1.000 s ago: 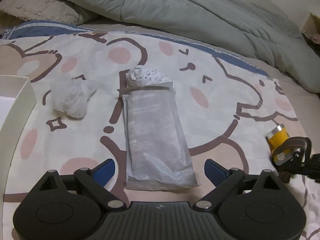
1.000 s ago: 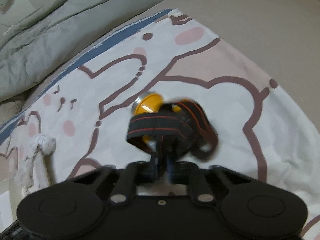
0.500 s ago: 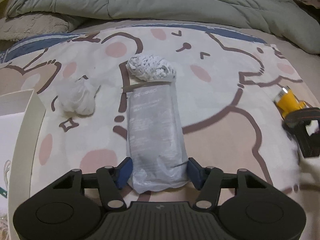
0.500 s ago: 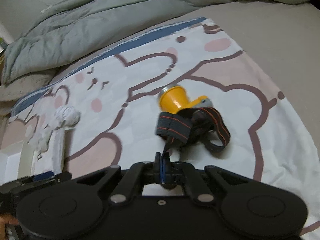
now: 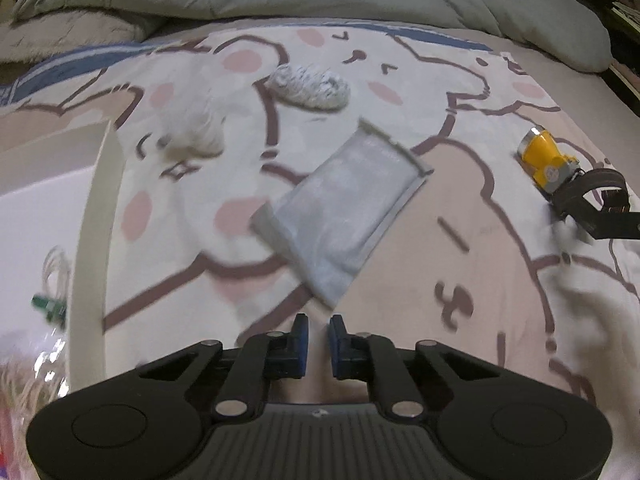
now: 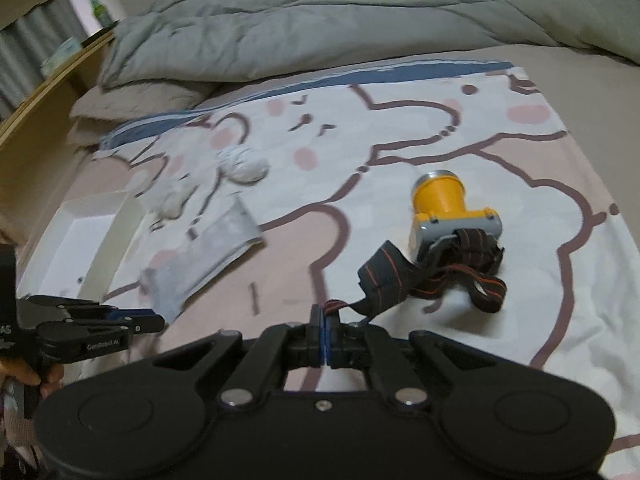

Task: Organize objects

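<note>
A grey foil pouch [image 5: 344,204] lies slanted on the bear-print bedsheet, its near corner just ahead of my left gripper [image 5: 318,330], whose jaws are nearly shut with a narrow gap and nothing clearly between them. The pouch also shows in the right wrist view [image 6: 204,260]. My right gripper [image 6: 325,320] is shut on the black strap [image 6: 384,276] of a yellow headlamp [image 6: 448,208], which rests on the sheet. The headlamp also shows at the right of the left wrist view [image 5: 544,156].
A white open box [image 5: 96,216] stands at the left with small items inside; it also shows in the right wrist view [image 6: 116,236]. Two crumpled white bundles [image 5: 308,86] [image 5: 192,132] lie beyond the pouch. A grey duvet [image 6: 360,24] covers the far bed.
The left jaws closed from wide open to nearly shut, and the pouch turned to a slant. The right gripper pulled back, drawing the headlamp strap out long.
</note>
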`<state>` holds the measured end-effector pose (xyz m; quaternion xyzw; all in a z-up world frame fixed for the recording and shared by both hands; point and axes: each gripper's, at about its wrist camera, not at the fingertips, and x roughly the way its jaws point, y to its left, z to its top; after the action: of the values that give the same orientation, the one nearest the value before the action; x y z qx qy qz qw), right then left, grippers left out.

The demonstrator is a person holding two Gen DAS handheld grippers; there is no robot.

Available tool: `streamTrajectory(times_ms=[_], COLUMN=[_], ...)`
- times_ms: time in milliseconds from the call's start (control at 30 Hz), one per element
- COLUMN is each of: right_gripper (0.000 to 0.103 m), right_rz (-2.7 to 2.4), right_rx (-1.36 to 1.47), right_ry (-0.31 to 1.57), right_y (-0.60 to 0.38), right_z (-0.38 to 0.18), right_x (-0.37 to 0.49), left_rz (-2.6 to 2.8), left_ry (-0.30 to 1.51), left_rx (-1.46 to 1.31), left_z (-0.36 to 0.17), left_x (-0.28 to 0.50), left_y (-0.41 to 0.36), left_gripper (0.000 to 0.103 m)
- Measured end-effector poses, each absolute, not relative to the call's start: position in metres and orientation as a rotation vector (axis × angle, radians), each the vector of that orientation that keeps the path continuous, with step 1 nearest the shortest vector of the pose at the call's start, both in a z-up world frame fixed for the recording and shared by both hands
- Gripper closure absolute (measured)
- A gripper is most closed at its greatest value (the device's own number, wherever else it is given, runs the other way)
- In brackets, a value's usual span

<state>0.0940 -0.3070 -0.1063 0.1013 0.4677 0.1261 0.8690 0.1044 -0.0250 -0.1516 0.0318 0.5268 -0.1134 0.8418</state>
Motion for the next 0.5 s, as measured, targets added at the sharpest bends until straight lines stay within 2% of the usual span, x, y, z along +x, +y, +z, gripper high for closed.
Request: streamTrajectory(times_ms=[133,200,267,300,367,500], right_gripper=[0.102,0.102,0.102,0.102,0.102,0.102], right_rz=[0.347,0.397,0.453,0.475,0.539,0.687], right_rx=[0.175,0.142,0.098,0.074,0.031,-0.045], right_ry=[0.985,0.994,1.015,1.023,1.04,1.058], right_y=[-0.287,-0.274,-0.259,-0.252,-0.24,-0.216], right_z=[-0.101,-0.1,-0.103,-0.105,-0.108,-0.112], right_x=[0.082,0.075,0.068,0.064,0.055,0.034], left_rz=[-0.245,-0.262,-0.27,-0.27,-0.272,-0.264], left_ry=[1.087,1.041,0.991,0.964,0.924,0.875], left_rx=[0.064,0.082,0.072,0.061,0.045,0.032], left_z=[-0.145,-0.138,-0.13,-0.126,-0.121,-0.12], left_x=[0.095,0.094,0.096,0.098,0.108,0.13], left_y=[-0.014,-0.014,-0.014,-0.015,-0.018,-0.031], left_gripper=[0.089,0.076,0.051,0.046,0.031,0.018])
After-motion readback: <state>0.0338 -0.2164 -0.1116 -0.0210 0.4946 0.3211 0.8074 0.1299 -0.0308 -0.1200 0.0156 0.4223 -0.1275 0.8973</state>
